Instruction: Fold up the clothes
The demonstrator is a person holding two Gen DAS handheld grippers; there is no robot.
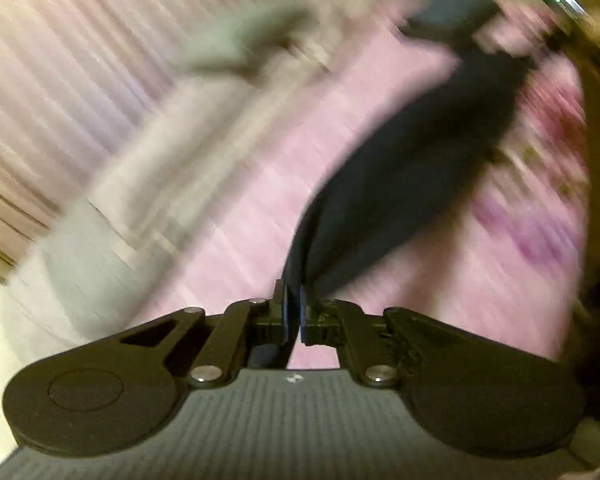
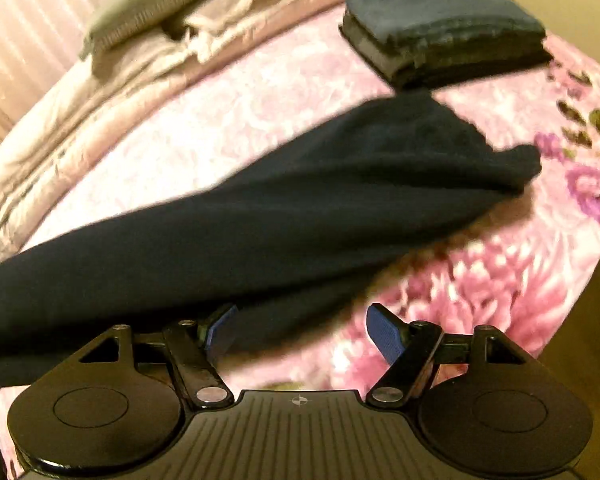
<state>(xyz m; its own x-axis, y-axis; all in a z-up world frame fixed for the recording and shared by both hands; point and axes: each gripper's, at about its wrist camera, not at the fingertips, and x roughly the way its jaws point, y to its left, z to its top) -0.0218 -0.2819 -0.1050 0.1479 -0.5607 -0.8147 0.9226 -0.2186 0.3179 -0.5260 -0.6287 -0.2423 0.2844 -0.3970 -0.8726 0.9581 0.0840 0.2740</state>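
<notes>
My left gripper has its jaws pressed together on an edge of the dark navy garment, which runs up and away from the pinch in a long taut fold. That view is heavily smeared, so I can make out little detail beyond the cloth and the pink bedspread under it.

My right gripper has its jaws spread wide apart, gripping nothing; the blue pads are plainly visible. The left pad sits just under the lower edge of the navy garment, but I cannot tell whether it touches the cloth.

From the right wrist view, the garment stretches across the middle of the bed, from the near left side toward the far right, where its bunched end rests on the pink floral bedspread. Toward the far right corner of the bed sits a stack of folded dark clothes, close to the garment's far end but apart from it. Along the far left edge lies a rumpled beige blanket, with a grey-green ribbed garment lying on top of it near the far edge.
</notes>
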